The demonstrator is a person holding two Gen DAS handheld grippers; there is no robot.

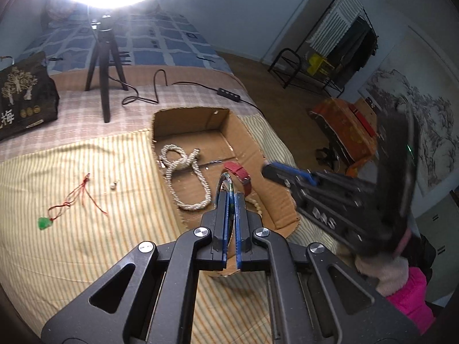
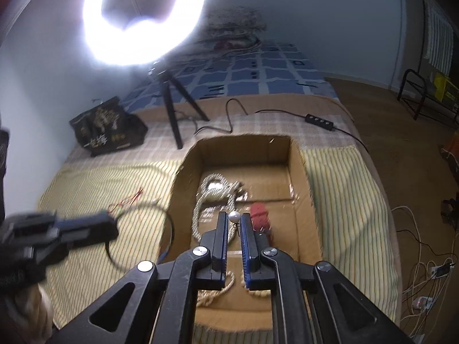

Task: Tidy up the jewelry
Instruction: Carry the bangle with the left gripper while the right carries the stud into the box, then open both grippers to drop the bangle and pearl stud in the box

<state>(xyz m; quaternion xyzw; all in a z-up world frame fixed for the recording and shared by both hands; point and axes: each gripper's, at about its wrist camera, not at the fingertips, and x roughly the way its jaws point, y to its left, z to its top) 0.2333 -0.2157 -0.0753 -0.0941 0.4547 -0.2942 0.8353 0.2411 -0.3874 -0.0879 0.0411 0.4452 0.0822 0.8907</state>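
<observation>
An open cardboard box point(image 1: 238, 134) sits on the striped cloth and holds a white pearl necklace point(image 1: 183, 177) and a red strap point(image 1: 239, 172). My left gripper point(image 1: 231, 197) is shut on a thin bangle point(image 1: 225, 182), held over the box's near edge. My right gripper point(image 2: 234, 220) is shut on a pearl earring point(image 2: 234, 217) above the box point(image 2: 298, 172); the necklace point(image 2: 212, 192) and red strap point(image 2: 259, 215) lie below. The left gripper with its bangle point(image 2: 137, 229) shows blurred at the left. A green pendant on red cord point(image 1: 44, 223) and a small pearl piece point(image 1: 114, 185) lie on the cloth.
A ring light on a black tripod point(image 1: 104, 57) stands behind the box, its cable and switch point(image 1: 228, 91) trailing right. A black printed bag point(image 1: 24, 97) sits at the far left. The bed edge drops to the floor on the right.
</observation>
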